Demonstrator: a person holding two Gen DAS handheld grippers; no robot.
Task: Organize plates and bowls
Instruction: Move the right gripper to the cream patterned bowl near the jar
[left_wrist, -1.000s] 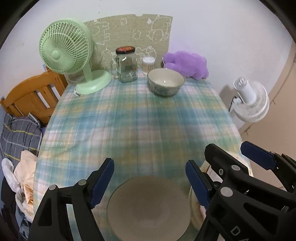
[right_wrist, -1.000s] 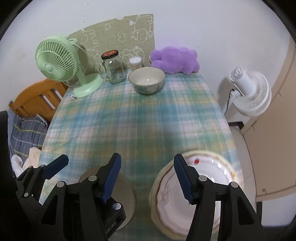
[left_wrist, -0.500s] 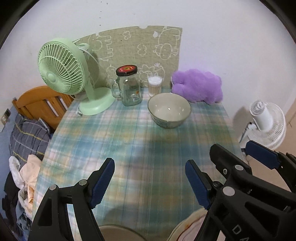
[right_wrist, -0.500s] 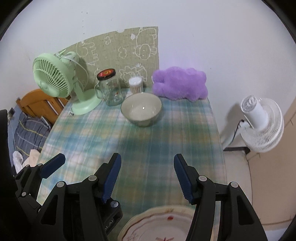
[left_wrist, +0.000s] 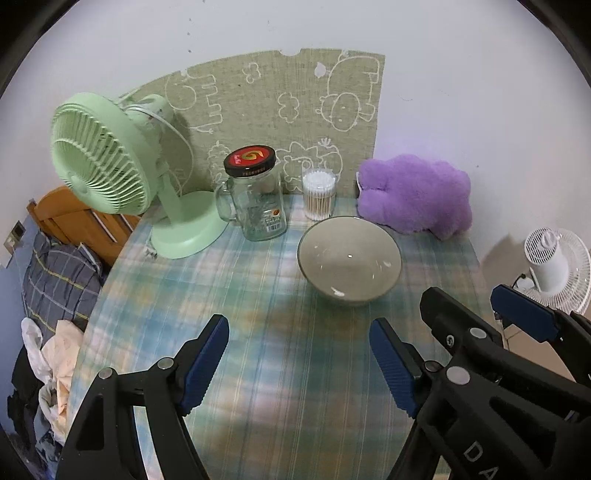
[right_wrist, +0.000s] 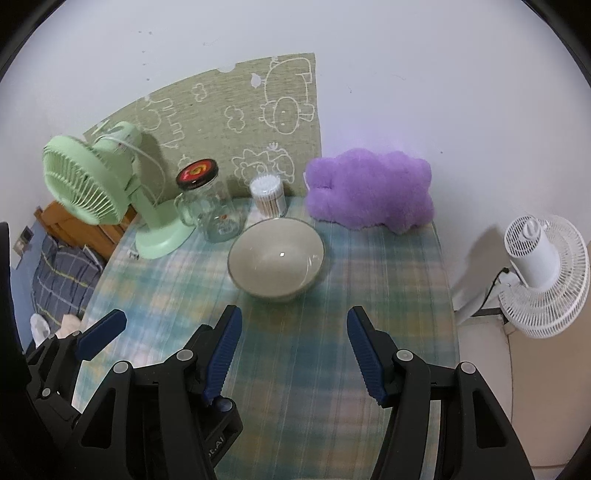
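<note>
Your left gripper (left_wrist: 299, 363) and right gripper (right_wrist: 293, 352) hang side by side above the checked cloth (left_wrist: 258, 369), both with jaws spread wide and nothing between them. The bowl (right_wrist: 276, 256) sits upright on the cloth just ahead of the right gripper and ahead and to the right of the left one, apart from both. Behind it stand a jar (left_wrist: 256, 194) and a tub of swabs (left_wrist: 319, 194), with a green fan (left_wrist: 107, 166) to the left and a purple plush (left_wrist: 415, 197) to the right.
</note>
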